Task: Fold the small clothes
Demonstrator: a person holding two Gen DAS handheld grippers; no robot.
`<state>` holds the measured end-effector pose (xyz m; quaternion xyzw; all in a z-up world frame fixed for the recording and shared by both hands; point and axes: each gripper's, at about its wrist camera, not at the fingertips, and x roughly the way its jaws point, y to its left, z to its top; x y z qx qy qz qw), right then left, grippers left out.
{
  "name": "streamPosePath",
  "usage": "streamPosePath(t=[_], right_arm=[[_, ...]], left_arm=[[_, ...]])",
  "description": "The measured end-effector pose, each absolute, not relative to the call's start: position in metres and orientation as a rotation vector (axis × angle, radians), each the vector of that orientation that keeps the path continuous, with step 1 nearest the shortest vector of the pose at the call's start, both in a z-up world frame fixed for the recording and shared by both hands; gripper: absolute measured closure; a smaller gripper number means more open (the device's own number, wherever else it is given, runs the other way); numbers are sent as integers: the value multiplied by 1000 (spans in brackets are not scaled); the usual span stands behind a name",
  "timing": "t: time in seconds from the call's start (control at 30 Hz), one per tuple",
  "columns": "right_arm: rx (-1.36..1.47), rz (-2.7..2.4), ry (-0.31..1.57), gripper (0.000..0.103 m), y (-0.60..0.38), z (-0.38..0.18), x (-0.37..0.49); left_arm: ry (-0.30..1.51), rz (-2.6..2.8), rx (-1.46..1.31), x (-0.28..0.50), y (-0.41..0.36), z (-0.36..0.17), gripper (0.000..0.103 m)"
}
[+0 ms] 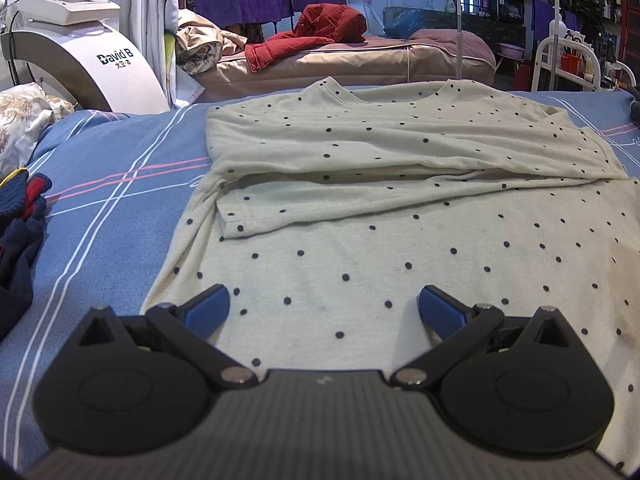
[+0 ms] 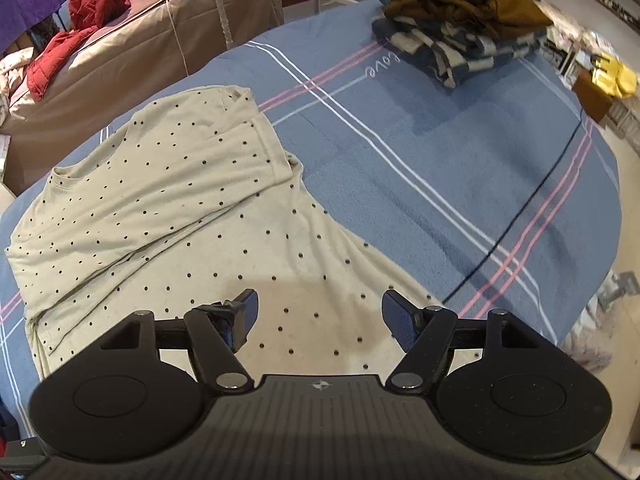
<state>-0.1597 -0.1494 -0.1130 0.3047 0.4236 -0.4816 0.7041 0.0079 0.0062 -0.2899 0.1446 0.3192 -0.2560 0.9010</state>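
Note:
A cream shirt with dark dots [image 1: 380,208] lies flat on the blue striped bedsheet [image 1: 120,200]. Its sleeves are folded across the chest. My left gripper [image 1: 324,306] hovers open over the shirt's lower part, nothing between its blue pads. In the right wrist view the same shirt [image 2: 192,216] spreads to the left, and my right gripper [image 2: 318,314] stands wide open above its lower right part, holding nothing.
A stack of folded clothes, brown on top [image 2: 464,8] and blue-white checked below [image 2: 452,56], sits at the bed's far right corner. Dark clothes [image 1: 20,232] lie at the left edge. A white machine [image 1: 80,52] and a second bed with a red jacket [image 1: 316,28] stand behind.

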Motion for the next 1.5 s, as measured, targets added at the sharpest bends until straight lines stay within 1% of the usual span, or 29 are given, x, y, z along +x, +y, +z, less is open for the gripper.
streamPosePath(t=[0.1, 0.23, 0.4, 0.5, 0.8, 1.0, 1.3, 1.4, 1.5], right_arm=[[716, -1025, 957, 0, -146, -123, -167], [674, -931, 1053, 0, -144, -142, -171], [627, -796, 1101, 0, -153, -155, -193], [609, -716, 1109, 0, -168, -158, -213], [675, -626, 1126, 0, -213, -173, -266], [696, -625, 1101, 0, -225, -175, -276], [619, -537, 1140, 0, -212, -171, -263], [622, -539, 1147, 0, -211, -174, -265], [657, -570, 1141, 0, -214, -179, -271]], left_arm=[[660, -529, 299, 8, 6, -290, 0], [660, -529, 299, 8, 6, -290, 0], [655, -525, 311, 7, 4, -290, 0], [640, -519, 336, 5, -4, -292, 0], [647, -520, 315, 6, -2, -292, 0], [652, -523, 305, 8, 0, -292, 0], [654, -517, 315, 8, -3, -292, 0], [726, -504, 426, 6, -7, -276, 0], [715, -417, 577, -16, 10, -248, 1]])
